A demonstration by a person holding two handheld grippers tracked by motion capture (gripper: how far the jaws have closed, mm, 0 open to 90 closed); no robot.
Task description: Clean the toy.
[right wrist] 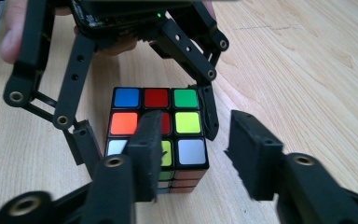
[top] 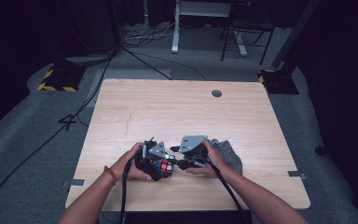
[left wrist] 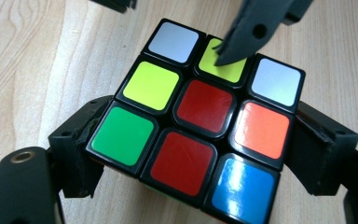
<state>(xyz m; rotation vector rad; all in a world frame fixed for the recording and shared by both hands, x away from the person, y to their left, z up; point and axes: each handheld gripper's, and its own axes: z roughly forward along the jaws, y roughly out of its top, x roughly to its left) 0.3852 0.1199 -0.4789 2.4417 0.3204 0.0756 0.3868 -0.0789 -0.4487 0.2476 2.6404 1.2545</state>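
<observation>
Near the front edge of the table (top: 135, 107), between both hands: Rubik's cube (left wrist: 196, 116) resting on the wood, clamped at 2 opposite sides by the left gripper (left wrist: 200, 163); right gripper (right wrist: 193, 154) spread open, 1 jaw over the cube's top face by the yellow edge sticker, the other hanging off to the side; grey cloth (top: 228, 154) lying just behind the right hand; step in hand, apparently: lining up for a layer turn; next: settle both jaws around 1 outer layer, pinch, twist while holding the rest steady.

Overhead looks forward-down; both close claw cameras share the cube (left wrist: 200, 121).
</observation>
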